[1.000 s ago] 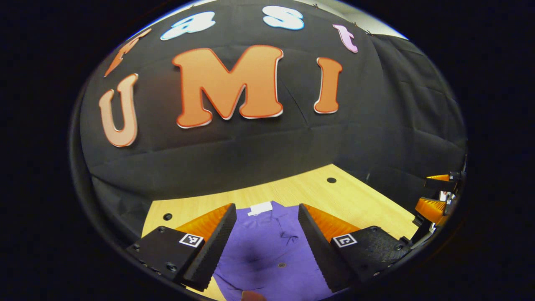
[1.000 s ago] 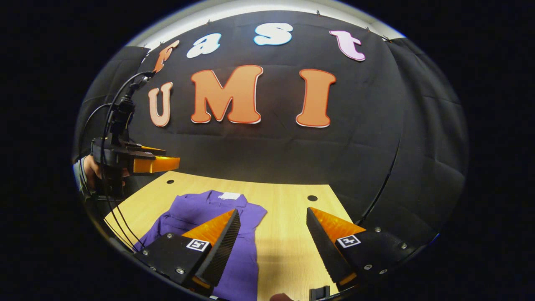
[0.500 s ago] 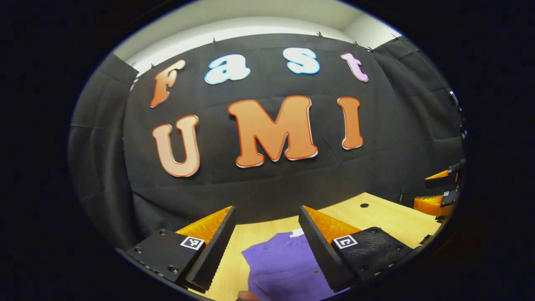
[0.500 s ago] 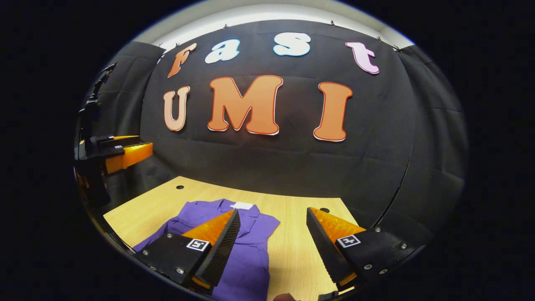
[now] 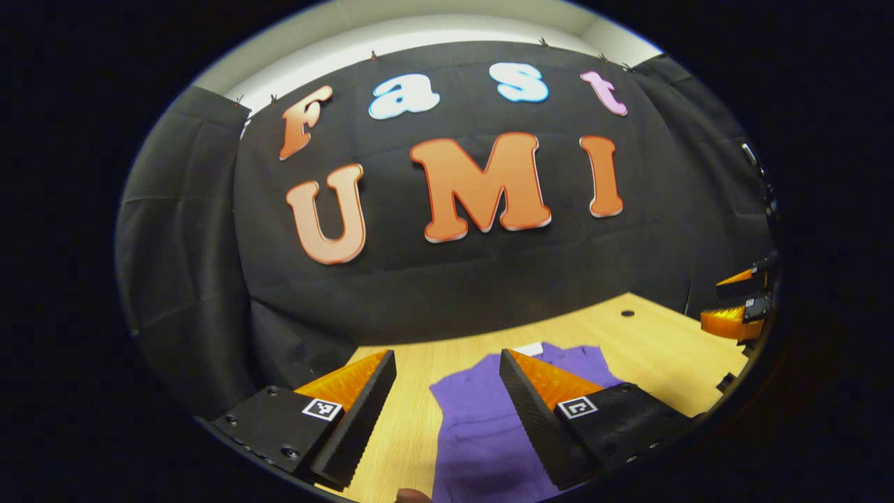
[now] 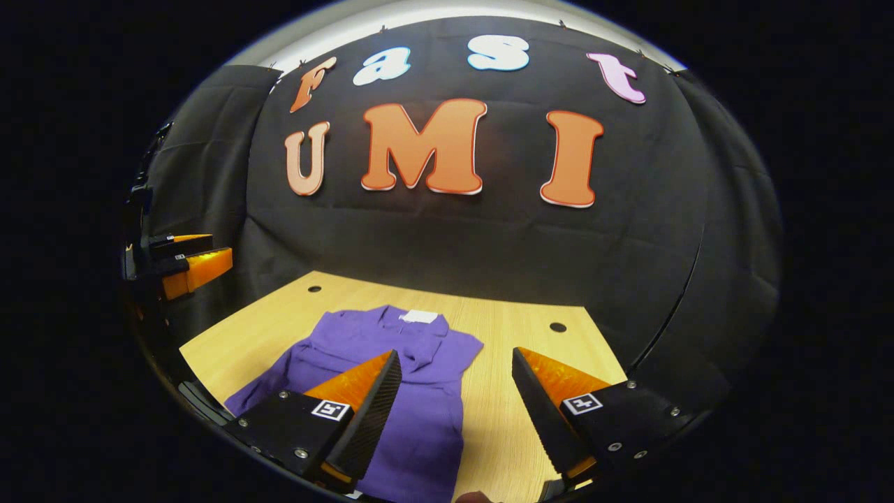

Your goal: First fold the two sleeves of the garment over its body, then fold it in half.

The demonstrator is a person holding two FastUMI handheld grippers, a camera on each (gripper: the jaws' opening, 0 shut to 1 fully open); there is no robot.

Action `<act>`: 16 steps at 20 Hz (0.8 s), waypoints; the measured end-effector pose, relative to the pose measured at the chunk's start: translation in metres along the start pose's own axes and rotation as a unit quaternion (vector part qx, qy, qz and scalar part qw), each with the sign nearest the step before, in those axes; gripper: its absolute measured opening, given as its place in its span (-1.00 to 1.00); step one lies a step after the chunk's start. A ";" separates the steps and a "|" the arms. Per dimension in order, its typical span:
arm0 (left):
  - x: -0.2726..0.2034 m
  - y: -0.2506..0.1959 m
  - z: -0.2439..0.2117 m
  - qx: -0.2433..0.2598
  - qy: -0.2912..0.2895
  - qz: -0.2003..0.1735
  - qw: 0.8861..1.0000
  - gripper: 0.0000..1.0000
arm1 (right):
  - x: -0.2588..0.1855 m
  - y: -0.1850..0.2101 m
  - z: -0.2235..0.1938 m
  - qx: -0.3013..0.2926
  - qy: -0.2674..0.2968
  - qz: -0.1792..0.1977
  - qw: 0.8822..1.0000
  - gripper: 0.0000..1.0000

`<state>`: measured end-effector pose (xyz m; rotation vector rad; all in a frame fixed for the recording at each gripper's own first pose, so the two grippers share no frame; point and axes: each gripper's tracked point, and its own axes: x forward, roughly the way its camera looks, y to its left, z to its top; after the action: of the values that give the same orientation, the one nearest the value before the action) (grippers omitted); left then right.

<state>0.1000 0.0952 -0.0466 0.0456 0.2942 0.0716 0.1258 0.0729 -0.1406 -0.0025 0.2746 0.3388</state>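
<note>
Below right gripper [image 6: 455, 391], purple garment [image 6: 412, 391].

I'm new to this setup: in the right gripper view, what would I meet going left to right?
The other gripper held at the left edge → the purple garment on the wooden table → a small hole in the table.

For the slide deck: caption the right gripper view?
Open right gripper above purple shirt on wooden table.
</note>
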 end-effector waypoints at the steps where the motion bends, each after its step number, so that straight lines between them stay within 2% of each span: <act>1: -0.004 0.000 -0.015 0.001 0.022 -0.001 1.000 0.94 | -0.001 0.001 -0.010 0.001 0.014 0.002 1.000 0.89; 4: -0.010 -0.005 -0.066 -0.007 0.091 -0.016 0.996 0.93 | -0.006 0.003 -0.040 0.010 0.058 0.010 0.998 0.89; 8: -0.020 -0.004 -0.132 -0.019 0.190 -0.028 0.981 0.94 | -0.014 0.008 -0.083 0.029 0.124 0.022 0.992 0.90; 12: -0.037 -0.004 -0.196 -0.051 0.290 -0.039 0.955 0.95 | -0.029 0.016 -0.132 0.039 0.205 0.035 0.977 0.90; 16: -0.057 -0.009 -0.249 -0.068 0.378 -0.056 0.922 0.95 | -0.042 0.024 -0.176 0.044 0.271 0.047 0.960 0.91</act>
<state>-0.0264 0.0903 -0.2692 -0.1421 1.0657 -0.0090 0.0331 0.0730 -0.2980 0.0059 0.8368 0.4161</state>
